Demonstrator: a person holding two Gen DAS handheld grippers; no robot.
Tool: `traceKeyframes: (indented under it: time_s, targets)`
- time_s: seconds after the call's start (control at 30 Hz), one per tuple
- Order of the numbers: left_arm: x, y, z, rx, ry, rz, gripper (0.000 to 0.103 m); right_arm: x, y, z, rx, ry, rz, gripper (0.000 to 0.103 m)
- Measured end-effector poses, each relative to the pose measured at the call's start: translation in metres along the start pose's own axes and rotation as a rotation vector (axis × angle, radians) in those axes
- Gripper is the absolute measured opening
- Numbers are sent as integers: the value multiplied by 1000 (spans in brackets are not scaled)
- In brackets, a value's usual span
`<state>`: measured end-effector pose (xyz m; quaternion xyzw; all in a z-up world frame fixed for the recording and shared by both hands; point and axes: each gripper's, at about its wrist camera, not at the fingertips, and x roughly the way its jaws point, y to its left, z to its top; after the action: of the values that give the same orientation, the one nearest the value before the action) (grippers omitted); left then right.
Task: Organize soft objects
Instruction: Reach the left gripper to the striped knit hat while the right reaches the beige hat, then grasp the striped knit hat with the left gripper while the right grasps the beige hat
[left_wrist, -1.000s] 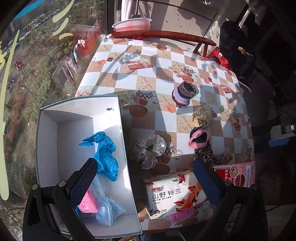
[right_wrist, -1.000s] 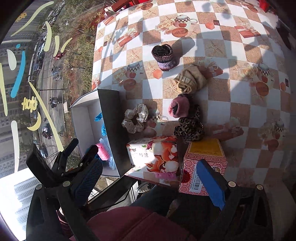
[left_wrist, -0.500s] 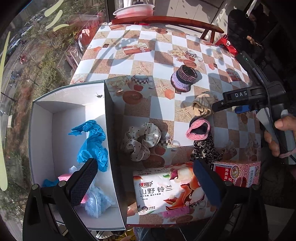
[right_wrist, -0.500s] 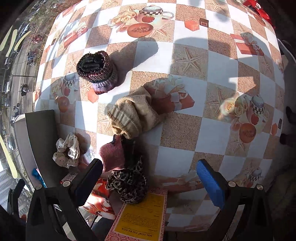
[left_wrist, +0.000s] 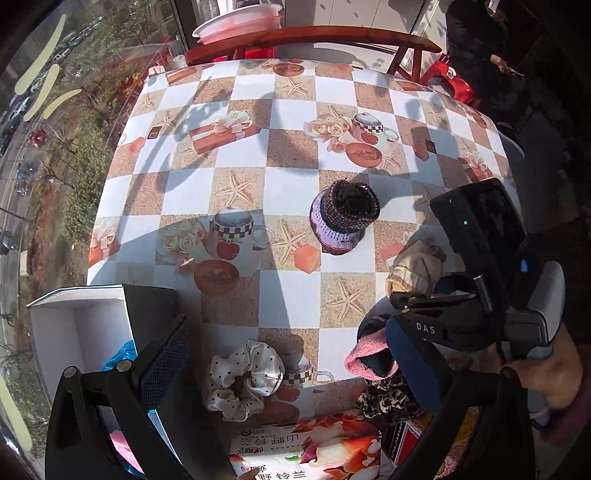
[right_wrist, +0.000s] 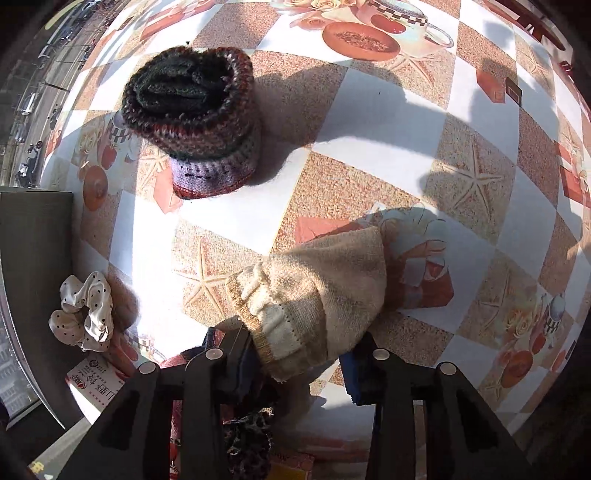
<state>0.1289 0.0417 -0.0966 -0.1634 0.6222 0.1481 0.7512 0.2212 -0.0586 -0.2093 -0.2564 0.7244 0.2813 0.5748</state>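
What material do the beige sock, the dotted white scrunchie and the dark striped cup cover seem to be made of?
Beige sock: fine knit, probably cotton or wool blend; ribbed cuff and a matte surface show.
Scrunchie: shiny satin-like fabric; glossy gathered folds with small black dots.
Cup cover: thick yarn, seemingly crocheted; coarse visible stitches in matte stripes.

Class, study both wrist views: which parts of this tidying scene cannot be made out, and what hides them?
- Box contents: left wrist view, covered by the left gripper and the box wall.
- Pink knit: right gripper covers it in both views.
- Beige sock: its cuff sits between the closing jaws; pad contact is unclear.
- Tissue pack: cut off by the bottom edge.
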Motion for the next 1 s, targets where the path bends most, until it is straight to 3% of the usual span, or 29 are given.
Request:
traceKeyframes:
  time_s: [0.23,0.4,0.43,0.5,0.57,0.6,0.67,1.0]
  targets:
    - [56,-40,64,1,39,-22,103,-39,-61,-55,162,-78,109,38]
    - [106,-59,82,23,125,48,103,-56,-88,-92,251,-97,141,38]
    - [112,-59,83,17,141,57,99,-60,-92,-98,264,-103,145,38]
    - [122,-58,84,14,167,69,80,-66,-98,-110,291,-121,153,38]
    - [129,-56,82,11,199,100,48,-71,-99,-118,314,-131,159,38]
    - [130,-55,81,8,212,88,43,-74,-101,-122,324,-134,163,38]
    - [122,-54,79,10,187,61,40,-77,-101,-124,341,-139,168,38]
    - [28,-76,51,176,-36,20,39,-86,-100,-151,416,-162,145,38]
